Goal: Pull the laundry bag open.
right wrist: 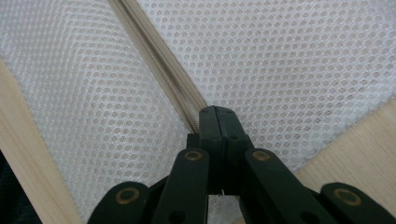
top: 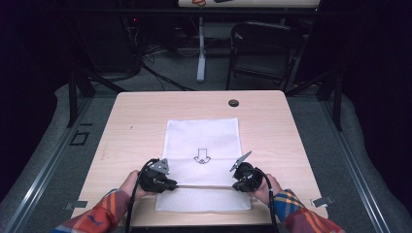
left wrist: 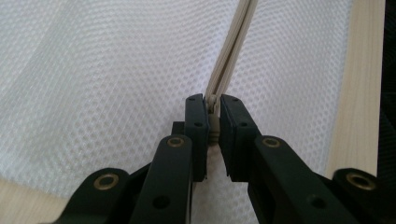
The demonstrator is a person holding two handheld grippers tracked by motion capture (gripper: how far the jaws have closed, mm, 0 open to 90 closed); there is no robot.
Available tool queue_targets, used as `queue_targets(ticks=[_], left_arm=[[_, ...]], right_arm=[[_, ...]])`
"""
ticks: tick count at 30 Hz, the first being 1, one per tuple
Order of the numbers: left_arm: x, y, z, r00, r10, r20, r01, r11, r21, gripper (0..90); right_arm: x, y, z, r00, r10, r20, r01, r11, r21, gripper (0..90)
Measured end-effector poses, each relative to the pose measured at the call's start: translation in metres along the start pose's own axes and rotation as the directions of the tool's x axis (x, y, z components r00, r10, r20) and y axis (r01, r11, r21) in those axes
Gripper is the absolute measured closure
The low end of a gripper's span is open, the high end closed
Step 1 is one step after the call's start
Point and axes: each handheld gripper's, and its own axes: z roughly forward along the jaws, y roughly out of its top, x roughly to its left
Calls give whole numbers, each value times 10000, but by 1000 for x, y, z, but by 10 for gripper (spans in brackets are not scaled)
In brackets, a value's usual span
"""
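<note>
Wooden table (top: 145, 111) in a dark room, white mesh bag (top: 204, 141) at its near edge. Left gripper (left wrist: 213, 122) clamps the beige zipper pull (left wrist: 214, 127) — right gripper (right wrist: 218, 122) pinches the zipper's (right wrist: 159, 77) far end, which its jaws hide.

The desk (top: 145, 111) sits in a pool of even overhead light, while the floor and room around it fall off to near black. The white mesh bag (top: 203, 138) on the desk is the brightest patch, close to washed out, with only faint shadows at its edges. The high view is soft and slightly grainy. In both gripper views the mesh is evenly lit and sharp near the zipper (right wrist: 159, 65), blurring towards the frame corners; the black claw arms lose detail.
</note>
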Motion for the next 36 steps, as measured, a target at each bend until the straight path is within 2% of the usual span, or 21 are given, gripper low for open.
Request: queue_targets(ticks=[2, 5, 8, 11, 12, 14, 16, 19, 22, 23, 25, 28, 29, 30, 32, 33, 34, 36], left_arm=[[5, -12, -6, 9990, -414, -178, 413, 9991, -104, 820], [10, -26, -15, 9966, -788, -261, 781, 9966, -248, 820], [12, -32, -22, 9945, -897, -540, 886, 9958, -225, 820], [13, -40, -27, 9915, -1153, -596, 1137, 9931, -302, 819], [12, -41, -27, 9904, -1253, -576, 1231, 9916, -396, 819], [11, -42, -29, 9901, -1231, -668, 1223, 9924, -166, 819], [10, -43, -29, 9895, -1327, -573, 1318, 9911, -194, 818], [7, -41, -29, 9882, -1401, -620, 1400, 9901, -65, 817], [8, -40, -29, 9858, -1545, -653, 1552, 9879, 59, 810], [8, -39, -29, 9840, -1637, -701, 1649, 9862, 120, 798], [9, -37, -31, 9822, -1759, -657, 1767, 9842, 72, 661], [8, -34, -38, 9769, -1941, -890, 1943, 9809, -63, 490], [7, -33, -40, 9736, -2064, -974, 2067, 9784, -78, 424], [7, -32, -43, 9715, -2123, -1051, 2122, 9772, -125, 373], [4, -29, -49, 9611, -2366, -1427, 2356, 9715, -246, 295], [3, -28, -52, 9574, -2446, -1535, 2420, 9696, -357, 245], [3, -26, -56, 9507, -2599, -1690, 2562, 9656, -436, 221], [0, -26, -62, 9361, -2929, -1949, 2871, 9561, -583, 155]], right_arm=[[0, 0, 0, 10000, -8, 22, 7, 10000, 21, 900], [0, 1, 0, 10000, -29, 4, 29, 10000, 68, 900], [-1, 1, 0, 10000, -63, -58, 64, 9999, 142, 900], [-1, 1, 0, 10000, -59, -68, 59, 9999, 120, 900], [-1, 1, 0, 9999, -62, -80, 63, 9999, 107, 900], [-2, 0, 0, 10000, -22, -91, 23, 10000, 20, 900], [-2, 0, 0, 9998, -30, -174, 29, 10000, -74, 900], [-5, -1, 0, 9989, -332, -341, 329, 9994, -100, 900], [-3, 0, 1, 9975, -630, -312, 624, 9979, -201, 890], [-2, 0, 0, 9964, -778, -330, 769, 9966, -282, 838], [0, 2, -4, 9933, -1032, -515, 1009, 9938, -463, 737], [3, 4, -15, 9936, -1067, -362, 1022, 9888, -1083, 611], [3, 5, -20, 9928, -1167, -256, 1134, 9878, -1066, 533], [3, 4, -24, 9943, -1054, -182, 1023, 9869, -1246, 461], [2, 3, -30, 9963, -854, 49, 853, 9875, -1329, 293], [0, 1, -35, 9964, -836, 133, 847, 9875, -1330, 229], [-1, -1, -39, 9970, -714, 307, 749, 9876, -1378, 169], [-5, -8, -46, 9979, -374, 522, 450, 9870, -1542, 115]])
